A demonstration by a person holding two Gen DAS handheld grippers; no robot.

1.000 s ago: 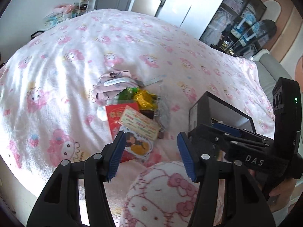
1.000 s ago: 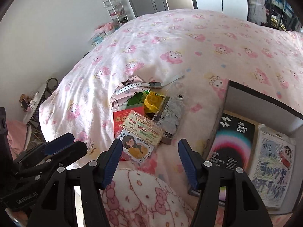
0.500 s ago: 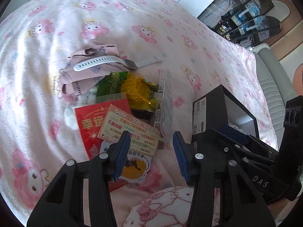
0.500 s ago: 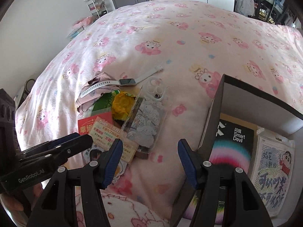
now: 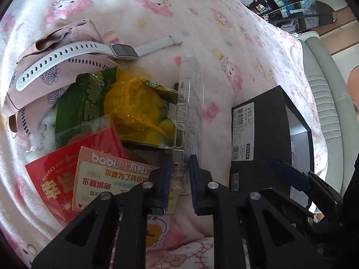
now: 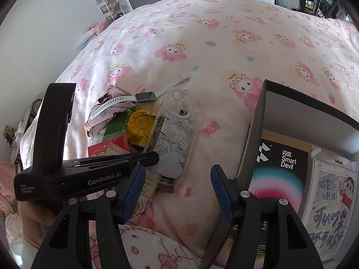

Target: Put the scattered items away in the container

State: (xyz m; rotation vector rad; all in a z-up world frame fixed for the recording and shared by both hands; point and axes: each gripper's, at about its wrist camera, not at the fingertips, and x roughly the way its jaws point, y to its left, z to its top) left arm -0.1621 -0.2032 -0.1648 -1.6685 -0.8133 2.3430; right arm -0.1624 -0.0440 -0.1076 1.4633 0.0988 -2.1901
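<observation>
Left wrist view
Left gripper [image 5: 178, 183]: fingers [image 5: 162, 186] narrowed to a slim gap around the near end of the case [image 5: 187, 121] — pads close to its edge, contact not clear.
Case: clear plastic, seen edge-on, lying on the bed [image 5: 202, 22] at the right of the pile.
Pile: watch [image 5: 122, 50] with white strap on top of a pink cloth [image 5: 74, 33]; green and yellow snack bag [image 5: 125, 105] below it; red envelope [image 5: 58, 177] and a pink card [image 5: 107, 177] nearest the fingers, the card overlapping the envelope.
Box [image 5: 267, 125]: black, with a white barcode label, right of the case and apart from it.
Right gripper [image 5: 300, 179]: low on the right, in front of the box.

Right wrist view
Right gripper [image 6: 177, 190]: fingers [image 6: 221, 192] spread wide, holding nothing, over bare bedding between pile and box.
Left gripper [image 6: 134, 158]: enters from the left, tips at the near edge of the case [image 6: 176, 139].
Case: flat, cartoon print and camera cut-out showing.
Watch [image 6: 144, 96]: at the far side of the pile, on the cloth [image 6: 107, 96].
Bag [image 6: 139, 127]: between watch and envelope [image 6: 101, 149].
Box [image 6: 291, 121]: open toward the camera — a Smart Devil pack [image 6: 282, 168] and a cartoon sheet [image 6: 332, 197] lie inside, side by side.
</observation>
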